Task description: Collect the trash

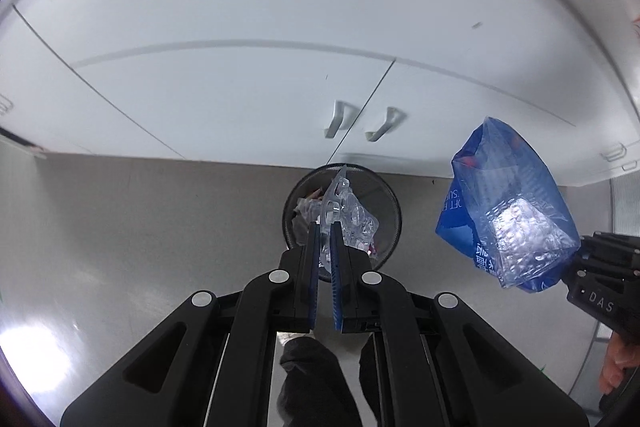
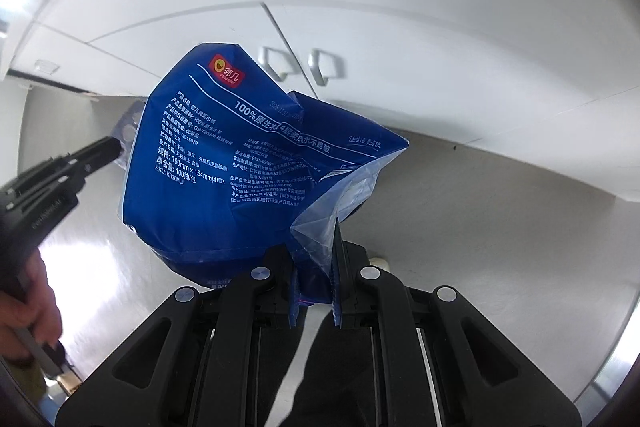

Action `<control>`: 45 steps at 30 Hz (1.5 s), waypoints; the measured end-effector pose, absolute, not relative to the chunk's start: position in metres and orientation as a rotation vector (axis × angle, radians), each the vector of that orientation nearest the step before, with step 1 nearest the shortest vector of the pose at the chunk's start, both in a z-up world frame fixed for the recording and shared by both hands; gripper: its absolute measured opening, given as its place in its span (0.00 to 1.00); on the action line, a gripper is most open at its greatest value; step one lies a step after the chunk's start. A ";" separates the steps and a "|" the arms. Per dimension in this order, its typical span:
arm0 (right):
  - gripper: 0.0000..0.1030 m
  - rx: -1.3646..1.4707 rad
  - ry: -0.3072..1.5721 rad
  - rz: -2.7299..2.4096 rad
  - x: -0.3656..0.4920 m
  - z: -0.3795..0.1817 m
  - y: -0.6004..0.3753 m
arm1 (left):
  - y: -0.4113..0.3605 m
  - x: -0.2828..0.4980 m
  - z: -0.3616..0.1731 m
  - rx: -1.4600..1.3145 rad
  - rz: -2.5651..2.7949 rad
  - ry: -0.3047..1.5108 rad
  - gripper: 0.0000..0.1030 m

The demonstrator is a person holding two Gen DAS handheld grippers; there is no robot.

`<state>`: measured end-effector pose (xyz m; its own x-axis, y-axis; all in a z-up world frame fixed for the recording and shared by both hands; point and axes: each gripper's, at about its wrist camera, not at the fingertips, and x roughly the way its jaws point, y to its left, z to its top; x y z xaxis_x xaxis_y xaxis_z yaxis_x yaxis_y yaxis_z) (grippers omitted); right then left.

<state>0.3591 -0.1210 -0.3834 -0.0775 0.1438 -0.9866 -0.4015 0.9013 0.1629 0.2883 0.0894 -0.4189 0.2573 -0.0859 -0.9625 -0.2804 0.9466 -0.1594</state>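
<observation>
My left gripper (image 1: 325, 227) points down, shut on a crumpled clear plastic wrapper (image 1: 352, 215). The wrapper hangs right over a black mesh trash bin (image 1: 386, 195) on the floor, which holds some scraps. To the right, my right gripper (image 1: 576, 259) grips an empty blue tissue bag (image 1: 508, 207) beside the bin. In the right wrist view the right gripper (image 2: 316, 247) is shut on the lower edge of the blue tissue bag (image 2: 240, 167), which hides the bin. The left gripper (image 2: 114, 149) shows at the left with the clear wrapper (image 2: 130, 129).
White cabinet doors with two metal handles (image 1: 340, 119) stand behind the bin. Grey floor (image 1: 140, 227) spreads to the left. A person's hand (image 2: 24, 299) holds the left gripper's handle. A dark trouser leg (image 1: 312, 379) shows below the left gripper.
</observation>
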 end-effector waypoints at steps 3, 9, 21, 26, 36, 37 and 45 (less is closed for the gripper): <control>0.12 -0.179 1.623 0.438 0.366 -0.432 -0.121 | 0.089 0.297 -0.472 -0.365 0.148 1.337 0.04; 0.14 -0.140 1.669 0.458 0.375 -0.513 -0.124 | 0.085 0.308 -0.547 -0.365 0.153 1.370 0.04; 0.35 -0.105 1.668 0.461 0.375 -0.547 -0.102 | 0.088 0.306 -0.578 -0.389 0.142 1.363 0.20; 0.40 -0.117 1.636 0.459 0.366 -0.520 -0.105 | 0.096 0.299 -0.549 -0.391 0.118 1.332 0.28; 0.58 -0.048 1.525 0.422 0.365 -0.475 -0.112 | 0.105 0.281 -0.481 -0.360 0.083 1.275 0.32; 0.58 -0.049 1.518 0.418 0.365 -0.477 -0.112 | 0.105 0.278 -0.477 -0.357 0.072 1.269 0.32; 0.62 -0.067 1.478 0.394 0.330 -0.466 -0.132 | 0.086 0.252 -0.476 -0.334 0.056 1.245 0.33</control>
